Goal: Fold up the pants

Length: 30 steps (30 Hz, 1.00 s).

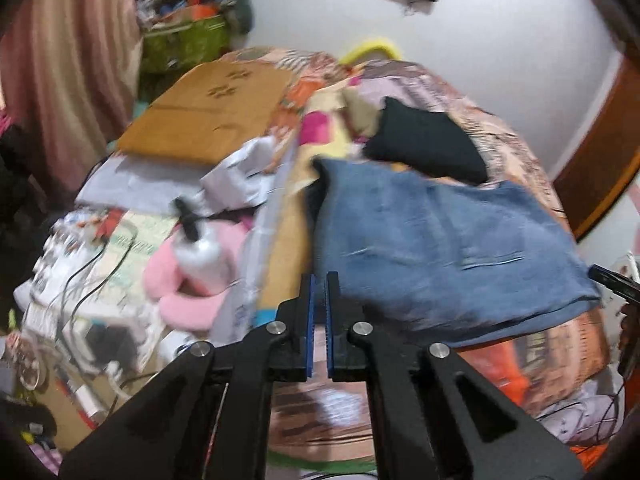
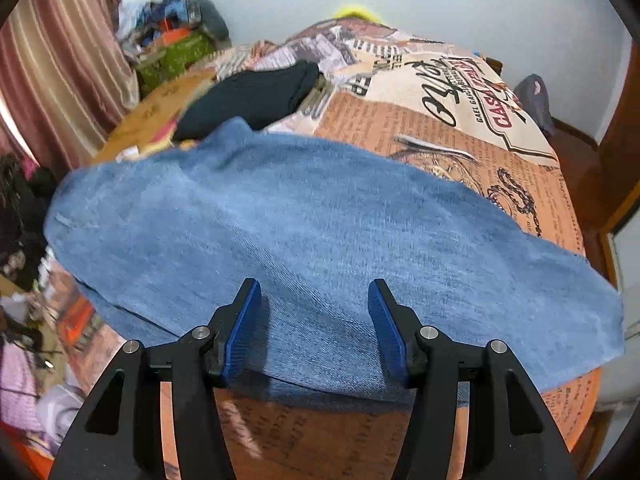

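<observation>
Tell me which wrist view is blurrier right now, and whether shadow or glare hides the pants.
Left wrist view: motion blur smears the pants and the bedside clutter, though the left gripper looks sharp. Right wrist view: the pants are mostly crisp, softening toward the left edge; soft shadow under the right gripper; no glare.

We see the pants [image 2: 320,232] spread flat on the bed [image 2: 460,132], a cushion [image 2: 256,96] lying just behind them, a cardboard sheet [image 1: 208,112] to the left of that, and a bottle [image 1: 202,256] left of the pants
</observation>
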Motion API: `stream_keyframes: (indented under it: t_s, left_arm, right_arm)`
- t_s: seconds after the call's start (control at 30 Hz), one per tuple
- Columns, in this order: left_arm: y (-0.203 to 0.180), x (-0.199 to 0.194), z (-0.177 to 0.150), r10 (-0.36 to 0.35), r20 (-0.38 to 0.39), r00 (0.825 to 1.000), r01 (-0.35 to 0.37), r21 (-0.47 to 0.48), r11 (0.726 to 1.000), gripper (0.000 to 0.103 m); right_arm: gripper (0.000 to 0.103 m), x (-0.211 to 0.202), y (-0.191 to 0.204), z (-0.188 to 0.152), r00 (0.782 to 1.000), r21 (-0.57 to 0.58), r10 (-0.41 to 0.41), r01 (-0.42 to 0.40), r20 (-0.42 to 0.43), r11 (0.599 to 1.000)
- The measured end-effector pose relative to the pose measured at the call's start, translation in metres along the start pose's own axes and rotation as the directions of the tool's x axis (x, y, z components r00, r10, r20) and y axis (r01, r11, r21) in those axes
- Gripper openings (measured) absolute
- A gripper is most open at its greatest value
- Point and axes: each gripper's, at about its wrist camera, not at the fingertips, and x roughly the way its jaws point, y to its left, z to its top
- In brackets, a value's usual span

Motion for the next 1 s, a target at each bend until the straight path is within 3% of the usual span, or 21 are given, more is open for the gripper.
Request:
stream_keyframes:
  t_s: [0.13, 0.3, 0.4, 0.53, 0.73, 0.83, 1.0]
  left_arm:
    - [-0.032, 0.018, 0.005, -0.02, -0.011, 1.0, 0.021, 0.047, 0.999, 0.017]
    - [-0.032, 0.067, -0.014, 0.094, -0.135, 0.986, -0.088, 0.053, 0.995, 0.018]
    - [-0.035, 0.07, -0.025, 0.123, -0.144, 0.982, -0.114, 0.07, 0.991, 0.018]
    - [-0.048, 0.058, -0.014, 0.176, -0.152, 0.973, -0.165, 0.078, 0.983, 0.018]
    - [-0.081, 0.038, 0.015, 0.158, -0.079, 0.984, -0.156, 0.035, 0.987, 0.023]
    - [-0.111, 0.043, 0.03, 0.149, -0.061, 0.987, -0.148, 0.021, 0.989, 0.037]
    - [-0.158, 0.072, 0.039, 0.122, -0.111, 0.986, -0.12, 0.028, 0.992, 0.039]
  right_arm:
    - [0.052, -0.006, 0.002, 0.0, 0.999, -0.008, 0.029, -0.028, 0.024, 1.0]
    - [0.055, 0.004, 0.006, -0.015, 0.998, -0.023, 0.069, -0.069, -0.004, 0.997]
    - [0.055, -0.003, 0.007, -0.022, 0.997, -0.045, 0.081, -0.081, 0.012, 0.996]
    - [0.052, -0.015, -0.01, -0.026, 0.989, -0.008, 0.145, -0.145, 0.019, 0.989]
    - [0.053, -0.047, -0.077, -0.037, 0.995, 0.081, -0.001, -0.008, 0.103, 0.997]
    - [0.055, -0.064, -0.133, -0.046, 0.986, 0.156, -0.098, 0.077, 0.132, 0.985]
    - [0.058, -0.081, -0.238, -0.058, 0.957, 0.288, -0.266, 0.224, 0.116, 0.931]
